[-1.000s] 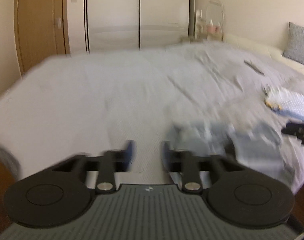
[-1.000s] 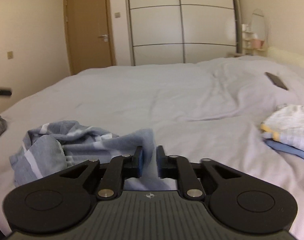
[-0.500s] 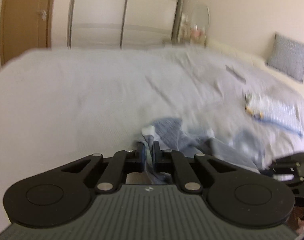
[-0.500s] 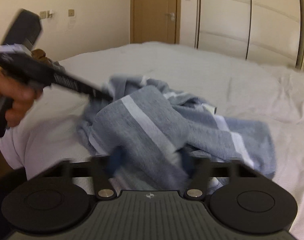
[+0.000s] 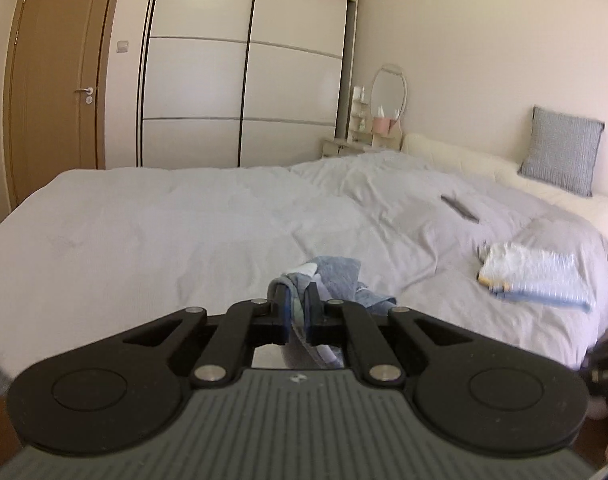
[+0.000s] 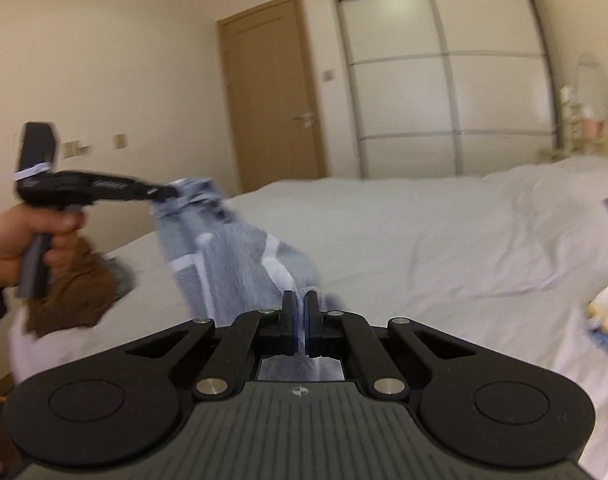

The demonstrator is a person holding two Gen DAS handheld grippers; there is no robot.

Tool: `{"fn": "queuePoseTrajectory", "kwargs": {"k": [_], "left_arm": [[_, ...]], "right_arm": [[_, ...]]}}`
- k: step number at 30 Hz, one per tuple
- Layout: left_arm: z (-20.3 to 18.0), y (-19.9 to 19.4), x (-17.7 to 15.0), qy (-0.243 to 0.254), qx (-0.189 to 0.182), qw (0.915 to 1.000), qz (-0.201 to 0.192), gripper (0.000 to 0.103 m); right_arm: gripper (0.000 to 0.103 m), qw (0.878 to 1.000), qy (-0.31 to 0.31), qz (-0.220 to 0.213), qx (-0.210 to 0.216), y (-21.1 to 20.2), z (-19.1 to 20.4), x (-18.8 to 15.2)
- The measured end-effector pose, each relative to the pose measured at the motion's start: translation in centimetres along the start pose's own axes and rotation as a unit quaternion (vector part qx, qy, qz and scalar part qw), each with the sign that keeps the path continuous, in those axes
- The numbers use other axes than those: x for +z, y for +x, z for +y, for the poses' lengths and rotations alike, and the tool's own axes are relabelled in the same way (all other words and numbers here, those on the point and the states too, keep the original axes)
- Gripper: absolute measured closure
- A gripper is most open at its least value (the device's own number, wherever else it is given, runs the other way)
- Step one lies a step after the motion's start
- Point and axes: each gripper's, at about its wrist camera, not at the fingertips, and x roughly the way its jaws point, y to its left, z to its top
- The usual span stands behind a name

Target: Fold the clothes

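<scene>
Both claws pinch the same grey-blue white-striped garment, lifted above the bed: the left gripper, at middle left of the right-wrist frame, clamps its upper end, and the right gripper, bottom centre, clamps the lower end. Its long axis slopes from upper left down to centre, hanging rumpled and twisted between them. A folded pale stack lies at the left-wrist view's right side.

The left tongs pinch the blue striped garment above the bed.
</scene>
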Motion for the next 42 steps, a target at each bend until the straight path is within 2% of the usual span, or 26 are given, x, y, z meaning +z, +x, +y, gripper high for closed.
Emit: {"fn": "queuePoseTrajectory", "kwargs": {"k": [3,7,11,13,14,15,17,19,20,23,26,30,33,34,36,37,38,40,42], "left_arm": [[1.4,-0.8,-2.1,-0.009,0.032,0.9991,0.027,0.098],[4.0,-1.6,-5.1,-0.023,0.086,0.9931,0.076,0.098],[5.9,-2.1,-7.4,-0.039,0.117,0.9862,0.110,0.085],[6.4,-2.7,-8.2,-0.047,0.122,0.9856,0.107,0.078],[6.7,-3.0,-8.5,-0.052,0.122,0.9857,0.104,0.071],[6.8,-3.2,-8.7,-0.054,0.120,0.9863,0.099,0.068],[6.2,-3.1,-8.6,-0.038,0.099,0.9901,0.093,0.057],[4.8,-2.1,-9.0,0.009,0.081,0.9912,0.105,0.049],[4.0,-1.4,-9.2,0.036,0.074,0.9903,0.112,0.048],[2.1,1.6,-10.0,0.122,0.060,0.9809,0.139,0.049],[1.2,4.5,-11.3,0.179,0.056,0.9694,0.159,0.052],[-1.0,6.9,-10.9,0.267,0.027,0.9539,0.135,0.052],[-2.8,8.8,-10.4,0.309,-0.018,0.9429,0.124,0.052],[-3.4,9.6,-10.3,0.321,-0.032,0.9386,0.124,0.054],[-4.2,11.7,-10.8,0.343,-0.047,0.9258,0.152,0.083],[-4.5,12.7,-11.0,0.354,-0.054,0.9190,0.165,0.101],[-4.5,13.4,-11.1,0.363,-0.052,0.9149,0.170,0.102],[-4.0,13.7,-10.3,0.362,-0.035,0.9188,0.154,0.103],[-2.5,13.3,-8.3,0.327,-0.017,0.9369,0.122,0.103]], "right_arm": [[0.101,0.997,-0.009,0.043,0.063,1.4,2.7,-1.5],[0.100,0.984,-0.021,0.100,0.146,3.4,6.4,-3.4],[0.098,0.964,-0.031,0.147,0.219,5.2,9.7,-5.1],[0.092,0.966,-0.022,0.135,0.221,5.4,9.2,-4.5],[0.083,0.968,-0.016,0.126,0.216,5.2,8.5,-4.2],[0.076,0.971,-0.012,0.116,0.207,4.9,7.6,-3.9],[0.063,0.978,-0.001,0.095,0.183,4.6,5.6,-3.0],[0.052,0.985,0.006,0.081,0.152,4.8,3.6,-2.0],[0.048,0.988,0.003,0.078,0.135,5.3,2.6,-1.2],[0.047,0.993,-0.017,0.071,0.092,6.6,0.2,1.0],[0.041,0.993,-0.065,0.077,0.060,8.5,-1.0,1.6],[0.035,0.985,-0.132,0.106,0.027,11.7,-2.6,1.7],[0.033,0.984,-0.128,0.124,0.004,13.4,-5.0,1.6],[0.033,0.985,-0.118,0.129,-0.006,14.0,-5.9,1.6],[0.033,0.986,-0.095,0.137,-0.022,14.6,-7.8,1.4],[0.033,0.986,-0.086,0.140,-0.030,14.8,-8.6,1.1],[0.033,0.986,-0.077,0.144,-0.036,15.0,-9.4,0.9],[0.033,0.985,-0.060,0.154,-0.039,15.6,-10.8,0.4],[0.033,0.984,-0.047,0.170,-0.032,16.0,-12.0,0.0]]}}
